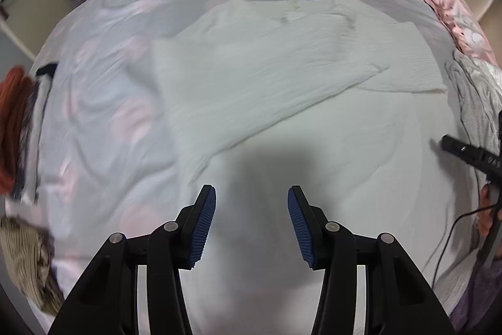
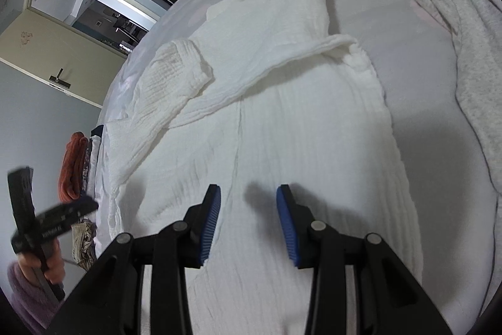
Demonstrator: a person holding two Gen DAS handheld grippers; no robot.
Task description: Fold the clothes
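Folding a white garment (image 1: 266,58) spread on the bed (image 1: 103,102); one sleeve laid diagonally across the body, the other sleeve lying flat at the right edge in the left wrist view; hem end nearest both cameras.

Far left: a stack of clothes, rust-orange on top (image 1: 12,127), at the bed edge; a tan ribbed piece (image 1: 28,259) nearer; left side of that view is smeared, so what lies between them I cannot name.

Left gripper (image 1: 252,218): released, jaws apart, nothing between the pads, hanging over the cloth's near end; no contact that I can make out.

Right gripper (image 2: 248,222): jaws apart, empty, poised just above the ribbed fabric near a seam line; touching or clear, cannot tell.

Right: a grey garment (image 2: 464,58) heaped just beside the white one; pink floral bedding (image 1: 455,21) beyond; a cable (image 1: 451,237) trailing over the sheet near the right hand.

Risks, as I judge them: a pinch taken here may catch the sheet with the cloth, both being pale and soft, and drag the whole lay-out; lifting the hem unevenly, one claw gripping before the other, would skew the fold and spill the crossed sleeve; the cable could snag the fabric edge; the grey heap crowds the right side, leaving little room for sweeping that way.
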